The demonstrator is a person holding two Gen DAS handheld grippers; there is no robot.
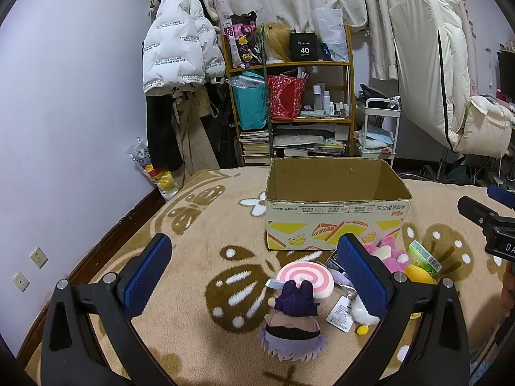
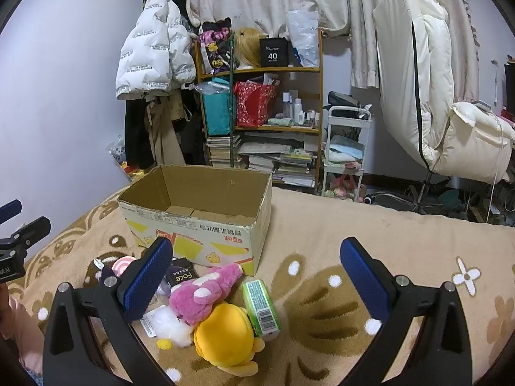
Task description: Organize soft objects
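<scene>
An open, empty cardboard box stands on the beige blanket. In front of it lies a pile of soft things: a purple-haired doll, a pink swirl cushion, a pink plush, a yellow plush, a white fluffy toy and a green packet. My left gripper is open above the doll. My right gripper is open above the pink and yellow plushes. Neither holds anything.
The blanket covers a bed beside a wall on the left. Behind stand a cluttered wooden shelf, hanging coats, a white cart and a white chair. A black packet lies by the box.
</scene>
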